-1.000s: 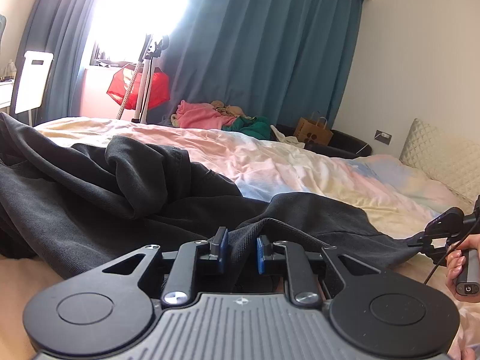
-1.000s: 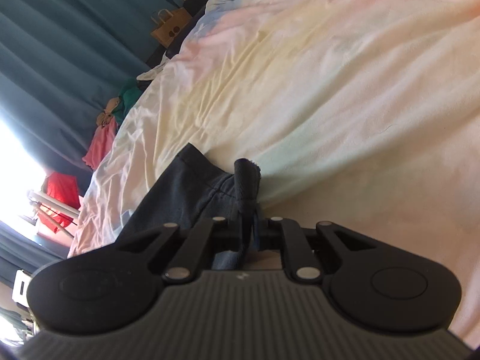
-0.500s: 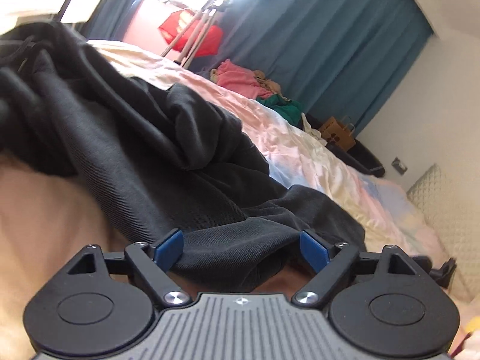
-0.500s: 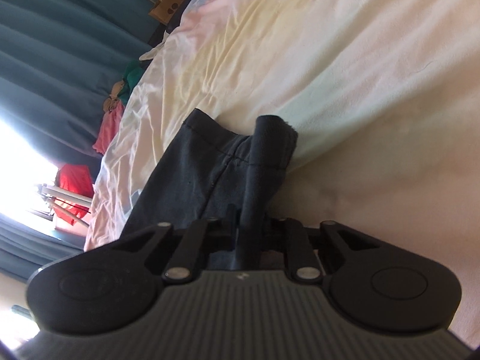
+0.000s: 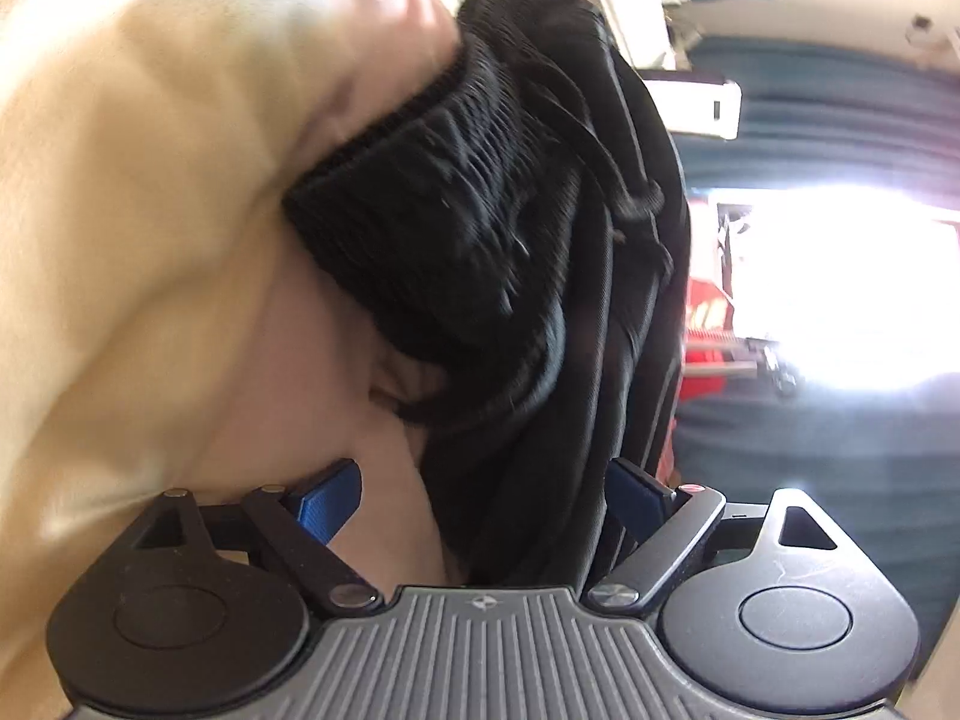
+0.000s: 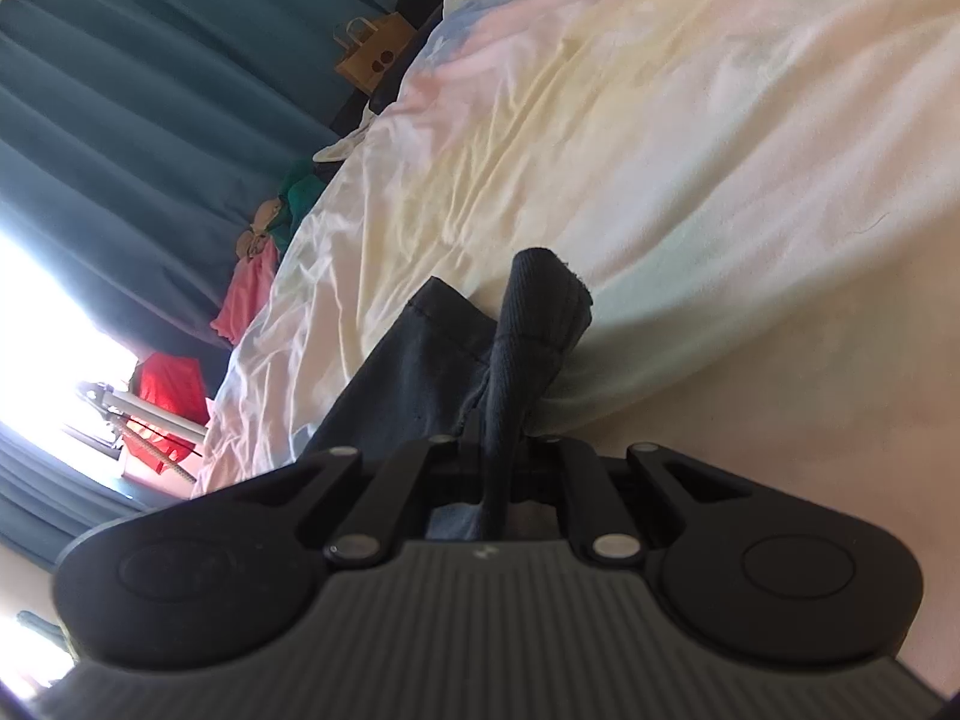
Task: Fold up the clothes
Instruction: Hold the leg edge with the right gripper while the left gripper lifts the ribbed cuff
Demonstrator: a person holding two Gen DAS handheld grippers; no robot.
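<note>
2 grippers, 1 dark garment point(image 5: 510, 252) on the bed point(image 6: 690, 150). My right gripper point(image 6: 495, 450) is clamped on a hem, anchoring that end. My left gripper point(image 5: 480, 498) stands wide apart, nothing gripped, cloth between its pads point(image 5: 324, 495), apparently seeking a new hold.

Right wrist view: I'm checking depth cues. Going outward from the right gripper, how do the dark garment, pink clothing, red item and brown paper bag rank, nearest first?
From the right gripper:
1. Dark garment, pinched in its jaws.
2. Red item, left, by the bright window.
3. Pink clothing, left, past the bed's edge.
4. Brown paper bag, top, by the curtain.
Red and pink are too close to call.
</note>
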